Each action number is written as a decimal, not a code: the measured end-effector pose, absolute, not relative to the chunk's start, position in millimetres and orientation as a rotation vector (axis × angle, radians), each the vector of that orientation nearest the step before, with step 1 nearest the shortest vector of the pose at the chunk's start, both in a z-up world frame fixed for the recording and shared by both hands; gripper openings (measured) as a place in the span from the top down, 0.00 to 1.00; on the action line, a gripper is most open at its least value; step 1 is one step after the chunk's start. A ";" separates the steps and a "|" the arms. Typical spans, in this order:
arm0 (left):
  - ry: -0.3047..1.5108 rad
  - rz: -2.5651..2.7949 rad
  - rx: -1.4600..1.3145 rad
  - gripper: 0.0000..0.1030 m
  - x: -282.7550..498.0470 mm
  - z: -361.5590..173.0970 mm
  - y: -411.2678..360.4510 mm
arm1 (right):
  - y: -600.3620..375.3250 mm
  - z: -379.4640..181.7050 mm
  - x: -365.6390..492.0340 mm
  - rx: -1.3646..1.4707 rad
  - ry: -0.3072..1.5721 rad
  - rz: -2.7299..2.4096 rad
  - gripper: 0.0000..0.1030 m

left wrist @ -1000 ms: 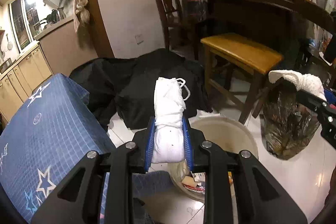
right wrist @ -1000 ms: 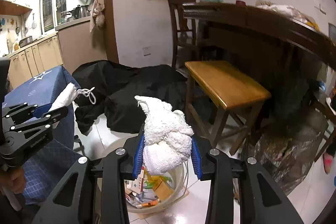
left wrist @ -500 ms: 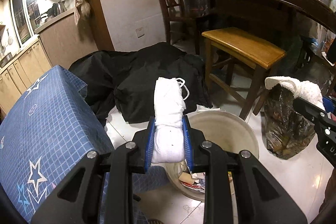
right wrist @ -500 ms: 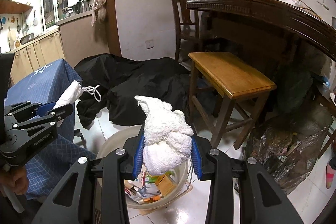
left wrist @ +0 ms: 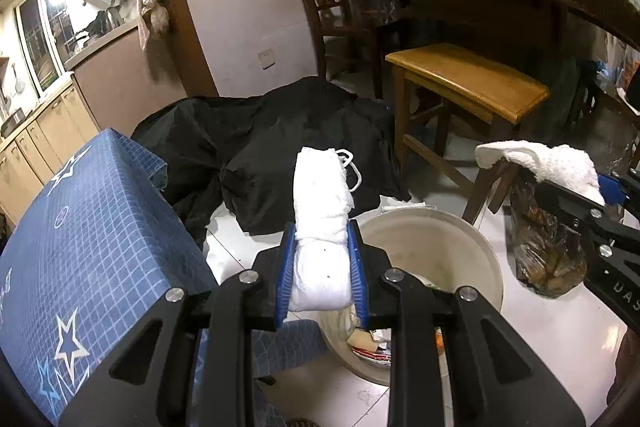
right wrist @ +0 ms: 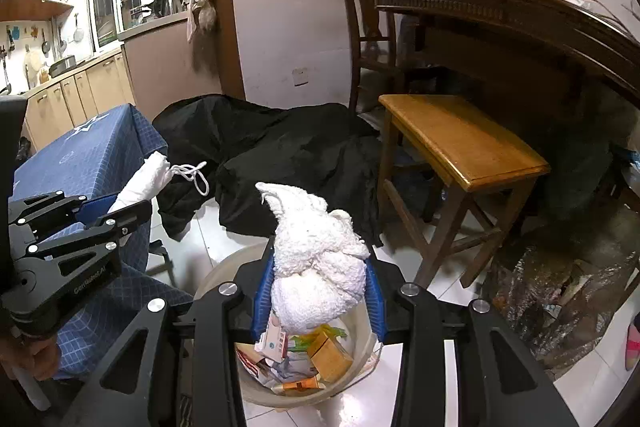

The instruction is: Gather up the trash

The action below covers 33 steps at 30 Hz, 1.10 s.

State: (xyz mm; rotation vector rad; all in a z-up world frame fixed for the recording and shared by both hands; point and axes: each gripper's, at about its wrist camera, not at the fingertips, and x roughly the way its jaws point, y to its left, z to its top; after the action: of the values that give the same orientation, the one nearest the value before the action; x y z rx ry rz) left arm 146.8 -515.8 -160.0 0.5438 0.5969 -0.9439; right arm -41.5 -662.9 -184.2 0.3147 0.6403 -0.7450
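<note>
1. Both hand-held tools have come closer to the cream waste bucket (right wrist: 224,267) than a second ago; in the right wrist view its rim and the cartons inside now fill more of the lower frame, and the right tool has dropped slightly toward it.
2. Behind the bucket a heap of black cloth (left wrist: 280,143) lies on the white tile floor, with a blue star-patterned box (left wrist: 88,235) to the left and a yellow-topped wooden stool (right wrist: 460,139) to the right.
3. A crinkled plastic bag (left wrist: 548,251) of rubbish stands on the floor right of the bucket.
4. The right tool (right wrist: 318,291) is clamped on a wad of white terry cloth (right wrist: 316,247), which hangs over the bucket mouth.
5. The left tool (left wrist: 320,267) is closed tight on a rolled white cloth bundle (left wrist: 322,211) with a drawstring loop; it sits over the bucket's near-left rim, not clearly over the opening.
6. Risk, as I judge it: released from there, the bundle could strike the rim and fall to the floor beside the box.
7. The drawstring could also snag on a blue pad, and the terry wad may cling to its pads instead of dropping.
</note>
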 end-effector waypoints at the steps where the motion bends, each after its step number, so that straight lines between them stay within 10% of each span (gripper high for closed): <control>1: 0.598 -0.946 0.547 0.77 148.2 -160.0 -517.8 | -665.5 -186.0 -38.6 0.317 0.643 -0.740 0.62; 6: 0.611 -0.951 0.548 0.77 154.4 -162.5 -523.2 | -674.5 -188.9 -30.8 0.321 0.649 -0.728 0.62; 10: 0.627 -0.970 0.586 0.66 156.1 -168.1 -530.6 | -679.0 -192.4 -26.6 0.324 0.647 -0.712 0.42; 27: 0.625 -0.978 0.549 0.57 152.2 -161.0 -519.9 | -662.0 -189.5 -45.2 0.337 0.606 -0.746 0.41; 33: 0.548 -0.991 0.508 0.45 136.1 -135.4 -492.7 | -626.8 -157.0 -68.4 0.316 0.507 -0.773 0.16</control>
State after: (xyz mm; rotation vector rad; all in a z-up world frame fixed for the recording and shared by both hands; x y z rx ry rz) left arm 136.1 -492.7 -135.4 0.5085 0.5476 -0.9913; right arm -68.4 -626.8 -157.0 0.3163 0.5068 -0.7730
